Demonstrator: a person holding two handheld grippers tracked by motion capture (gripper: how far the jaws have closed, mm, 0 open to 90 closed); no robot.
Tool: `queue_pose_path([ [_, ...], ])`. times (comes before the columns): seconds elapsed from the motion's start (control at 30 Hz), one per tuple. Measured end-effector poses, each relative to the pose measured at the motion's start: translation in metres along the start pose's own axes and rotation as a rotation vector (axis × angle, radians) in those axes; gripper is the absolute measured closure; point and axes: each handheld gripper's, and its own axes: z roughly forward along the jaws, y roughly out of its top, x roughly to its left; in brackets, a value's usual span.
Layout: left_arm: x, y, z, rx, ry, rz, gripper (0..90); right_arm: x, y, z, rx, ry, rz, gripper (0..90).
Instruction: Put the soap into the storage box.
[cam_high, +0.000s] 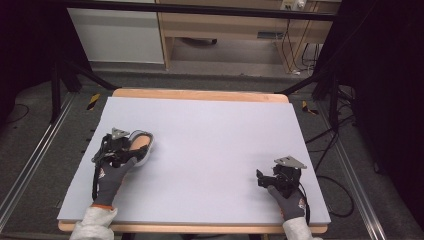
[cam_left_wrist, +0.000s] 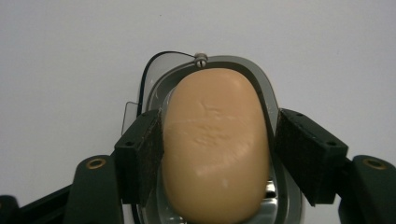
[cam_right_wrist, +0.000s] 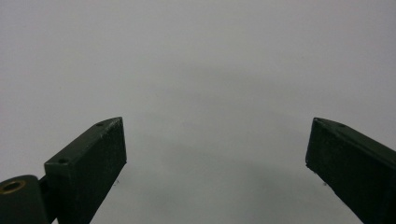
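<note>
A tan oval soap bar (cam_left_wrist: 215, 149) lies in a grey soap dish (cam_left_wrist: 261, 79) on the pale table sheet. In the high view the bar (cam_high: 141, 141) sits at the left, just ahead of my left hand. My left gripper (cam_left_wrist: 219, 154) straddles the bar: its left pad (cam_left_wrist: 147, 149) touches the bar's side, and a thin dark gap shows beside the right pad (cam_left_wrist: 303, 154). My left gripper (cam_high: 120, 145) rests low over the dish. My right gripper (cam_right_wrist: 217, 158) stands wide open over bare sheet, at the right front of the table (cam_high: 274, 177).
The pale grey sheet (cam_high: 210, 145) covers a wooden table with edges showing at the back and front. Black frame legs, rails and cables lie on the floor around it. A wooden bench (cam_high: 225, 25) stands beyond.
</note>
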Motion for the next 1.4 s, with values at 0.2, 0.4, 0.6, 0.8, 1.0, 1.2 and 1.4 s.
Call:
queue_pose_path([
  [0.2,0.001,0.000,-0.002,-0.010,0.001,-0.005,29.9,0.000,0.000,0.000,-0.002,0.001,0.001,5.4],
  [0.4,-0.001,0.003,-0.010,-0.049,-0.021,0.001,29.9,0.000,0.000,0.000,-0.004,0.000,0.005,5.4],
  [0.6,-0.009,0.007,-0.024,-0.101,-0.080,0.004,30.2,-0.001,0.000,-0.001,-0.008,-0.005,0.006,5.4],
  [0.8,-0.017,0.004,-0.034,-0.115,-0.116,0.018,30.4,-0.004,0.000,-0.002,-0.011,-0.011,0.019,5.4],
  [1.0,-0.023,-0.006,-0.046,-0.116,-0.134,0.045,30.2,-0.009,0.000,-0.005,-0.011,-0.012,0.035,5.4],
  [1.2,-0.020,-0.023,-0.058,-0.111,-0.122,0.055,28.1,-0.014,-0.003,-0.007,-0.001,-0.018,0.021,5.2],
  [1.4,-0.010,-0.045,-0.067,-0.101,-0.098,0.037,24.4,-0.016,-0.004,-0.006,0.011,-0.026,0.012,5.2],
])
